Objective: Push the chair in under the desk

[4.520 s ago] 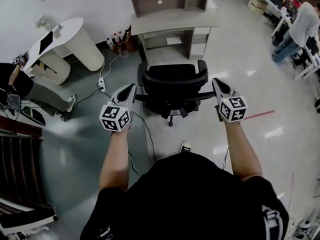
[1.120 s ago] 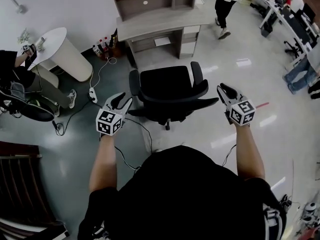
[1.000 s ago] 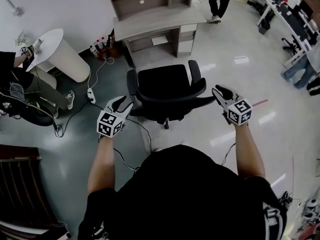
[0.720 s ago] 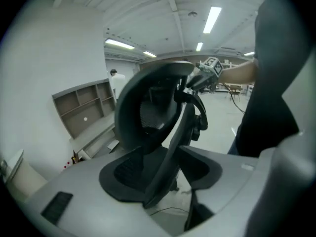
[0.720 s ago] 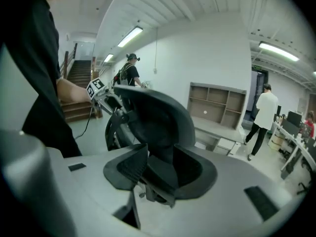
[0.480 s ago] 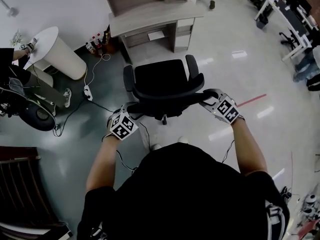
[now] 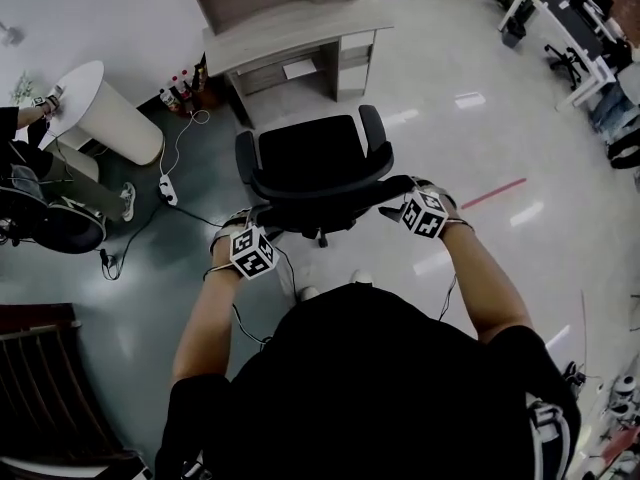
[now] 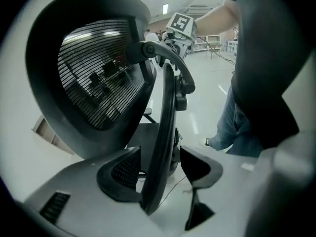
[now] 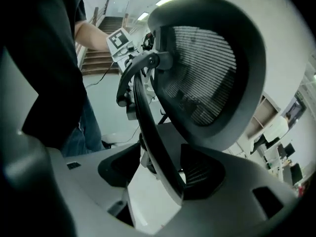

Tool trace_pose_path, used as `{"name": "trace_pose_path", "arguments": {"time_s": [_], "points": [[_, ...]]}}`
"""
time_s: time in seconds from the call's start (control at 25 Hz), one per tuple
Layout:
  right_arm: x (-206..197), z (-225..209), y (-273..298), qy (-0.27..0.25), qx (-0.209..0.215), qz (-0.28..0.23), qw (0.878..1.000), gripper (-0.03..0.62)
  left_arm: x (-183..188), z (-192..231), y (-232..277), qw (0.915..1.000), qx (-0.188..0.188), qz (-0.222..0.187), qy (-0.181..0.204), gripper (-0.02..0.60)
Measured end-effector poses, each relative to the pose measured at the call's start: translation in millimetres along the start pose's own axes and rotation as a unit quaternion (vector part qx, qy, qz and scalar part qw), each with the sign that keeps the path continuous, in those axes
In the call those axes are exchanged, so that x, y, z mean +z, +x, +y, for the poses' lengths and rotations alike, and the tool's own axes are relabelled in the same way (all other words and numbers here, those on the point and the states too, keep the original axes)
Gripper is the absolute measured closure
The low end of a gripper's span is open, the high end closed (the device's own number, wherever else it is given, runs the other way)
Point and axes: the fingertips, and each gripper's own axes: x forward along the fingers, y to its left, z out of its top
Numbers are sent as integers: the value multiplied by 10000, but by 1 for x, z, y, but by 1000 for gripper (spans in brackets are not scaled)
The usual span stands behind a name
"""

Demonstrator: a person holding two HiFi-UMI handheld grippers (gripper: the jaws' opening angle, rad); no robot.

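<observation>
A black mesh office chair (image 7: pixel 310 163) stands on the floor facing the grey desk (image 7: pixel 290 30), with a gap of floor between them. My left gripper (image 7: pixel 258 220) is at the left end of the chair's backrest and my right gripper (image 7: pixel 393 206) at the right end. In the left gripper view the backrest's thin frame (image 8: pixel 165 132) runs between the left gripper's (image 8: pixel 159 157) opening jaws, close to one pad and clear of the other. The right gripper (image 9: pixel 160 154) likewise straddles the frame (image 9: pixel 148 117), its jaws opening, with a gap on one side.
A white round table (image 7: pixel 105 108) and bottles (image 7: pixel 180 80) stand left of the desk. A power strip with cables (image 7: pixel 165 190) lies on the floor left of the chair. A dark seat (image 7: pixel 50 223) is at far left, a red floor line (image 7: pixel 490 193) right, more desks (image 7: pixel 590 28) far right.
Both grippers moved inward from beside the chair onto the ends of its backrest, and their jaws widened. The chair and I have come closer to the desk. A walking person has left view.
</observation>
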Motion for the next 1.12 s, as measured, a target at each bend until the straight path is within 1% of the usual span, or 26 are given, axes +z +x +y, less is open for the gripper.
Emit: {"name": "trace_pose_path", "arguments": {"time_s": [0.2,0.32,0.4,0.52,0.6,0.8,0.92,0.96,1.08,1.12], "points": [[-17,2,21,-509,99,555,9971,329,1,6,17,9993,-23,311,213,331],[-26,-2,33,-911,24,942,9914,329,-1,6,28,9977,-86,517,419,331],[-33,-1,43,-1124,71,1195,9864,326,-5,5,35,9965,-128,630,537,331],[-41,-1,53,-1306,175,1458,9805,327,-9,2,44,9963,-212,693,471,331],[-44,-2,58,-1363,205,1529,9786,330,-11,2,49,9963,-236,722,399,331],[-50,-1,69,-1487,193,1620,9753,350,-13,4,54,9948,-105,862,531,331],[-53,-3,72,-1577,83,1727,9722,366,-15,6,54,9937,-29,970,569,337],[-53,-3,73,-1597,35,1752,9715,379,-15,7,54,9933,25,1003,574,345],[-55,-6,76,-1648,-87,1819,9694,412,-18,12,56,9918,189,1119,581,406],[-55,-8,76,-1664,-124,1826,9689,419,-19,13,57,9915,221,1145,586,413]]}}
